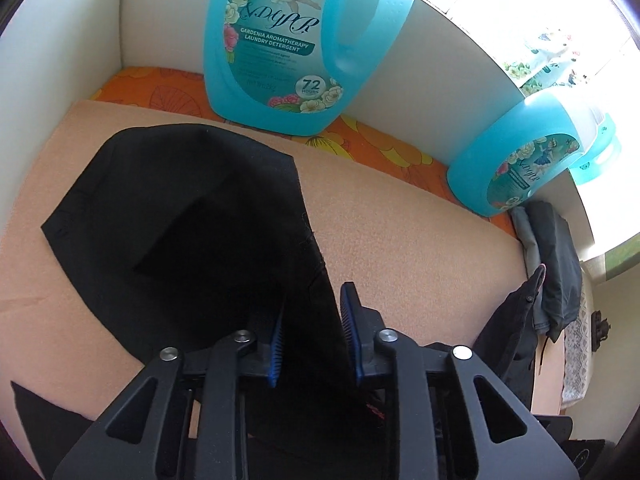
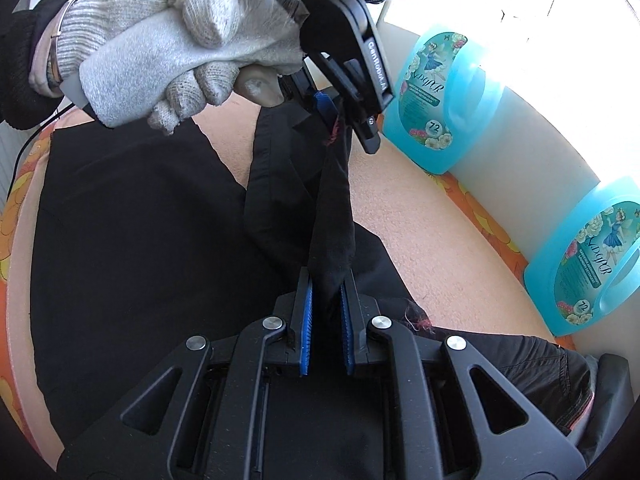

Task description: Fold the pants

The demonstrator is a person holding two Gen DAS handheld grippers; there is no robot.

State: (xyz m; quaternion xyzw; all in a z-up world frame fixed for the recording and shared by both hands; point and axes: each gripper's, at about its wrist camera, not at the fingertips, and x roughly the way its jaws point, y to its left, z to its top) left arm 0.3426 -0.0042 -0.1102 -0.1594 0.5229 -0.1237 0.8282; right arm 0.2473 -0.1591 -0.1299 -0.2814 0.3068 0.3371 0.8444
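Note:
Black pants (image 1: 180, 208) lie spread on a peach mat (image 1: 400, 220); they also show in the right wrist view (image 2: 140, 220). My left gripper (image 1: 314, 300) is shut on a raised edge of the pants, held above the mat. In the right wrist view the left gripper (image 2: 344, 108) appears at the top, held by a gloved hand (image 2: 180, 40), with a taut strip of black cloth (image 2: 332, 208) running from it down to my right gripper (image 2: 326, 280), which is shut on the same cloth.
Two blue detergent jugs stand by the white wall, one upright (image 1: 296, 40) and one tilted (image 1: 520, 160). An orange floral cloth (image 1: 168, 88) lies under the mat. Other dark and grey clothes (image 1: 552, 272) are heaped at the right edge.

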